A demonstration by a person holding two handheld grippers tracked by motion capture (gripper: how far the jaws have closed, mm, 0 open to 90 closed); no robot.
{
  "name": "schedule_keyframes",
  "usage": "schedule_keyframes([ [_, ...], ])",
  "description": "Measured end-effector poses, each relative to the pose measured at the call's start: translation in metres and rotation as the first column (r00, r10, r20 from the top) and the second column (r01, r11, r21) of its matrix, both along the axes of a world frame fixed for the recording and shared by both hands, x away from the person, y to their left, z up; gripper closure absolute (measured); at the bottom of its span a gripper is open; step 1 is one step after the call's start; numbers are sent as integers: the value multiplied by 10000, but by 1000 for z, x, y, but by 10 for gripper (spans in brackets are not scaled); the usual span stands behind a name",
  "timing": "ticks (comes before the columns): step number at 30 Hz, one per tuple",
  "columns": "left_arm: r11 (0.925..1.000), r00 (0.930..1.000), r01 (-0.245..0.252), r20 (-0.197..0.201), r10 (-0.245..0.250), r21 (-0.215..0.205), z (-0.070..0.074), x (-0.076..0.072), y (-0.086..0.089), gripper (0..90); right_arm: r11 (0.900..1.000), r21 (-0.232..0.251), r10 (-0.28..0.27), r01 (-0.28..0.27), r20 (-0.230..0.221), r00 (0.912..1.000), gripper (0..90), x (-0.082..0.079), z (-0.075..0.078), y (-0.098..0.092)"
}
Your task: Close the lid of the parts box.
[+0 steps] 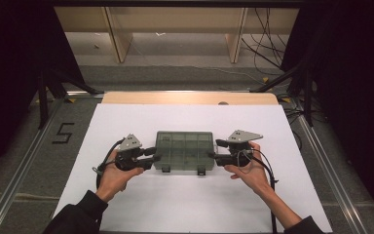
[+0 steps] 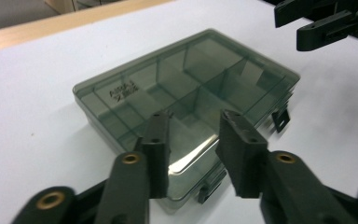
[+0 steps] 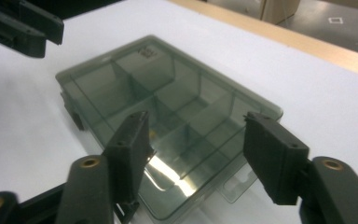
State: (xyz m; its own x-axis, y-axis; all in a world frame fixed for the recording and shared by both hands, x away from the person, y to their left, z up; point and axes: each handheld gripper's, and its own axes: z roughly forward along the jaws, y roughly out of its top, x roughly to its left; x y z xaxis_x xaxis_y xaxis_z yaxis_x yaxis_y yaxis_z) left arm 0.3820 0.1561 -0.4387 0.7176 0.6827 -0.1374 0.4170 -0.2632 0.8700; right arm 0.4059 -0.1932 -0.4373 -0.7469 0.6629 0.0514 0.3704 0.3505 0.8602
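A smoky transparent compartment box (image 1: 184,150) lies flat with its lid closed on the white sheet (image 1: 190,204); its dividers show through the lid. My left gripper (image 1: 155,154) is at the box's left end and my right gripper (image 1: 214,149) at its right end. In the left gripper view my left gripper (image 2: 193,121) stands open, the box (image 2: 186,93) just under and beyond its tips. In the right gripper view my right gripper (image 3: 196,123) is open wider over the box (image 3: 168,107). Neither pair of pads presses on the box.
Two dark latches (image 1: 165,169) hang on the box's near side. The white sheet covers a wooden table (image 1: 190,98). A black "5" (image 1: 63,132) is marked on the floor at left. Cables and stand legs (image 1: 292,73) lie beyond the table.
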Motion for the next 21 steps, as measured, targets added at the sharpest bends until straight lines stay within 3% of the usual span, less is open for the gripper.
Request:
schedule_keyframes([
  [4, 9992, 9994, 37, 360, -22, -403, 6, -4, -1, 529, 9992, 385, -146, 143, 76, 9999, 360, -3, 4, -2],
  [8, 9981, 9996, -36, 282, 54, -619, 9, -9, -3, 462, 9978, 607, -277, 266, 177, 9995, 325, -8, 6, -4],
  [17, 9982, 9977, 93, 683, -52, -598, 14, -16, -3, 377, 9957, 867, -345, 314, 347, 9988, 308, -21, 13, -9],
  [21, 9970, 9982, 33, 608, 14, -770, 14, -19, -3, 360, 9940, 1027, -431, 383, 447, 9981, 293, -27, 15, -12],
])
